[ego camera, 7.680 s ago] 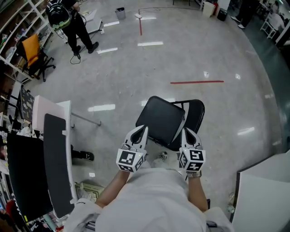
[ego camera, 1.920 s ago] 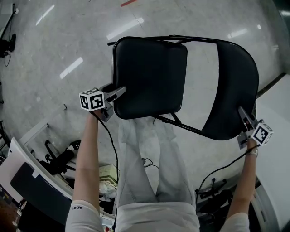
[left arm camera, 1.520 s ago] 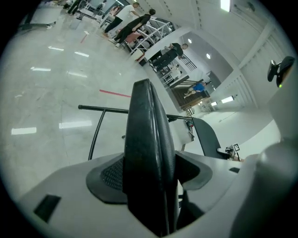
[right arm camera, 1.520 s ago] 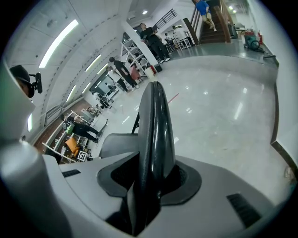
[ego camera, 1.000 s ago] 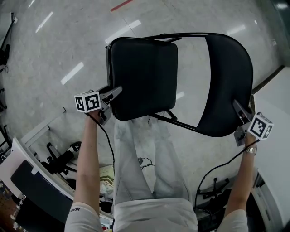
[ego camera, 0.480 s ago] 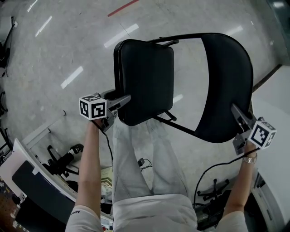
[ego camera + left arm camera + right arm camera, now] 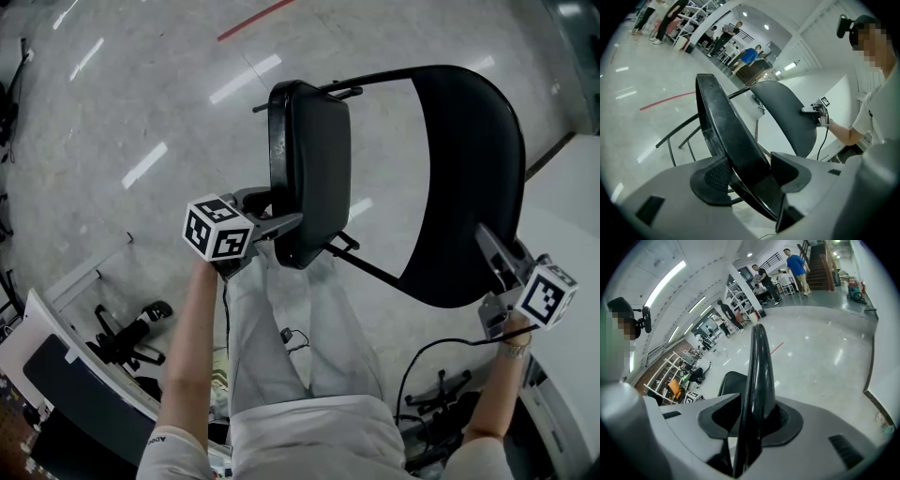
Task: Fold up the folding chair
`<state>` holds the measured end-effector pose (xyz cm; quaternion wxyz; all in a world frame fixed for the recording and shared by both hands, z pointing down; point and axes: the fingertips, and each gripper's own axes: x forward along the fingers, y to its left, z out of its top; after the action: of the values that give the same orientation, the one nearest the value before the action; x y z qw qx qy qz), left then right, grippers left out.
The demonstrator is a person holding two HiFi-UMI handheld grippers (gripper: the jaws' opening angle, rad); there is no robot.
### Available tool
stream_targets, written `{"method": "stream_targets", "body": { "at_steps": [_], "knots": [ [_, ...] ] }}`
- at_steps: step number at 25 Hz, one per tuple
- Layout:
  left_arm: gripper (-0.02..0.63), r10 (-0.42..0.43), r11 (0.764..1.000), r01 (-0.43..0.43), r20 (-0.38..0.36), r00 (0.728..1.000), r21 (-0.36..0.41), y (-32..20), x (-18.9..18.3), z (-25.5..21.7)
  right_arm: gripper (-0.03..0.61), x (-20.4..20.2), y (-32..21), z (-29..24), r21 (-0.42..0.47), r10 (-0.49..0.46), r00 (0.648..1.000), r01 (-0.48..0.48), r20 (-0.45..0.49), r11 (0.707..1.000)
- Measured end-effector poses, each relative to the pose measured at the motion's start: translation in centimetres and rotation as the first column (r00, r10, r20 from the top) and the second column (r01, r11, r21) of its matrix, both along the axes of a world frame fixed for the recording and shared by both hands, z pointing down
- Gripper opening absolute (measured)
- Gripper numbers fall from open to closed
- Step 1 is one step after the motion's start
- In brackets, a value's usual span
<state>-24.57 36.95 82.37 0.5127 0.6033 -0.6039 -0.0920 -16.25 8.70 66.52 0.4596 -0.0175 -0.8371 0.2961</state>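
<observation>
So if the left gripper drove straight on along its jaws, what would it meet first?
The seat: its edge is already between the jaws of the left gripper, which have just been closing. Going on only drives it deeper; the backrest seems to lie beyond, depth unclear.

Left tongs (image 7: pixel 286 212): pale grey shell, black textured pads (image 7: pixel 715 176), white cube (image 7: pixel 217 228) with black square markers. Its jaws have just been closing, chair seat (image 7: pixel 314 159) between them.
Right tongs (image 7: pixel 489 244): same build.
White short-sleeved shirt (image 7: pixel 319 436), dark lettering on its left sleeve (image 7: pixel 161 438).
Light grey trousers (image 7: pixel 328 328) above the shirt.
Black cable (image 7: pixel 441 345) and metal watch band (image 7: pixel 512 350) to its right.
Black head camera (image 7: pixel 844 24).
</observation>
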Motion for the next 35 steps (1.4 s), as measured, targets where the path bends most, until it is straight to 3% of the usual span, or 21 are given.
{"method": "stream_targets", "body": {
  "at_steps": [4,9,15,21,28,35],
  "knots": [
    [0.265,0.048,0.999,-0.048,0.024,0.999,0.016,-2.7,1.3,-1.2,0.133,0.1,-0.1,-1.0,0.018,0.0,1.0,0.0,-0.007,1.0],
    [0.258,0.1,0.995,-0.1,0.056,0.993,-0.002,-6.7,2.8,-2.3,0.11,0.4,-0.5,-1.9,0.12,0.014,0.998,-0.006,-0.06,0.993],
    [0.255,0.131,0.991,-0.13,0.094,0.987,-0.017,-11.8,4.8,-3.2,0.11,0.2,0.1,-3.8,0.11,0.015,0.999,-0.01,-0.042,0.994],
    [0.236,0.123,0.992,-0.123,0.085,0.989,0.002,-15.0,6.0,-2.8,0.11,0.1,0.5,-4.0,0.075,0.004,0.999,-0.001,-0.035,0.997],
    [0.236,0.14,0.99,-0.138,0.123,0.983,-0.025,-17.9,7.1,-2.4,0.11,0.0,0.7,-4.2,0.1,0.004,0.999,0.001,-0.049,0.995],
    [0.238,0.136,0.991,-0.134,0.111,0.984,-0.026,-19.9,7.6,-2.1,0.11,-0.3,0.8,-4.6,0.123,0.002,0.998,0.005,-0.058,0.992]
  ]
}}
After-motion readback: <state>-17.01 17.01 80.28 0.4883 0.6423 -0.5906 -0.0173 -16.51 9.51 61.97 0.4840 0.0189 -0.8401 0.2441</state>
